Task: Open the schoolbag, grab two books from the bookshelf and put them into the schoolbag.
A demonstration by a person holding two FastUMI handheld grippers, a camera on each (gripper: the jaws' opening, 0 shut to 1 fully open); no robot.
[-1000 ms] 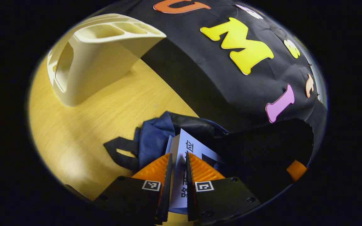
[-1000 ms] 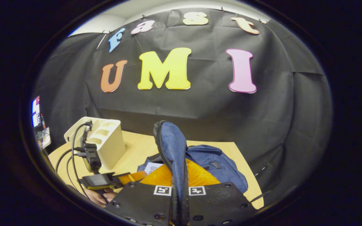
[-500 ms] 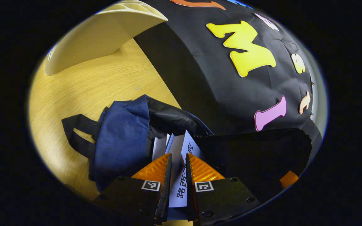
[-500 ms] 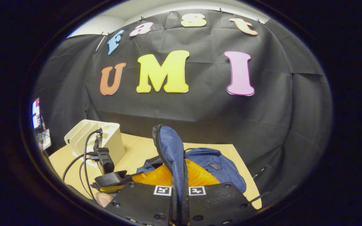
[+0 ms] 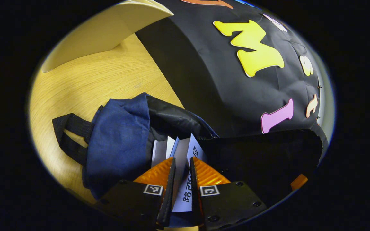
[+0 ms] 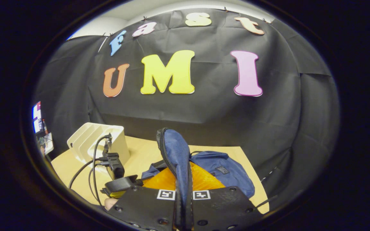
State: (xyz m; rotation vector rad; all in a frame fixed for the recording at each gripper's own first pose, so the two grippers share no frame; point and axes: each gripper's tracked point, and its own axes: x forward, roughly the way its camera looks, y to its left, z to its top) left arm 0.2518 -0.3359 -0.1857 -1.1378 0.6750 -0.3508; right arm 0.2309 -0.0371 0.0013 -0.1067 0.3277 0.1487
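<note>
The left hand-held gripper [image 5: 182,166] has ribbed orange fingers [image 5: 155,173] on black plates, each plate bearing a small square black-and-white marker and round screws. The right hand-held gripper [image 6: 183,179] is built alike; beside it, black cables [image 6: 92,162] loop from a black housing.

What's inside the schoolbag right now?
In the open schoolbag: one book already standing inside, beside the book the left gripper grips. Dark lining hides the bottom.
</note>
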